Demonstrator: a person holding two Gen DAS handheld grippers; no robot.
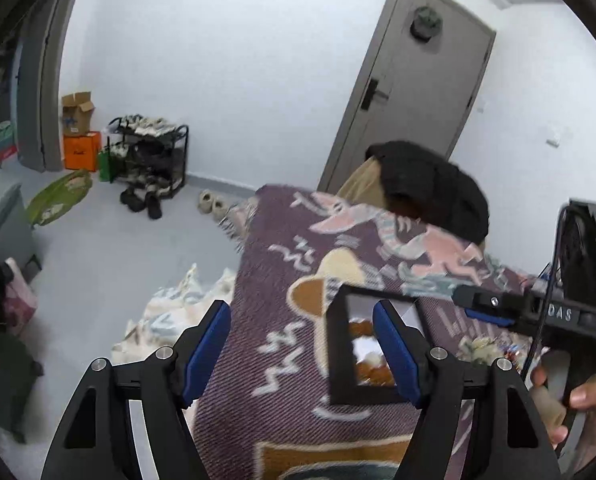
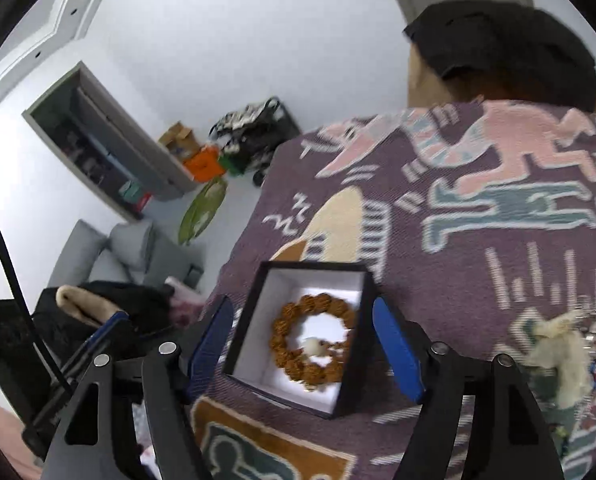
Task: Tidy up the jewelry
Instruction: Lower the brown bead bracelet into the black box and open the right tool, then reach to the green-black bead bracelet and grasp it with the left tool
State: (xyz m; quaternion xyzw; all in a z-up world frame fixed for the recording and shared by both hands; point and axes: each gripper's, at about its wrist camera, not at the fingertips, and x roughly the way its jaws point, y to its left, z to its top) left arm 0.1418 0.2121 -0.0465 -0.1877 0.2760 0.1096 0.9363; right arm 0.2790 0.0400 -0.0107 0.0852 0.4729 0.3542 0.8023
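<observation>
Right gripper (image 2: 303,344) hovering over the table, blue pads spread wide, nothing pinched. Framed between them but clear of both: small black box (image 2: 298,336), white inside, lid off, sitting on the patterned purple cloth (image 2: 458,240). Inside the box, flat on the white floor, a brown beaded bracelet (image 2: 312,340) with one pale bead at its lower edge. Off to the right on the cloth, a jumble of more jewelry (image 2: 574,356), pale tuft and coloured beads, too blurred to sort out. Left gripper (image 1: 302,344) likewise gaping, empty, right pad overlapping the same box in view, contact not clear. Beyond, at the table's far end, a dark garment (image 1: 438,188) heaped up, then a grey door (image 1: 418,80).
</observation>
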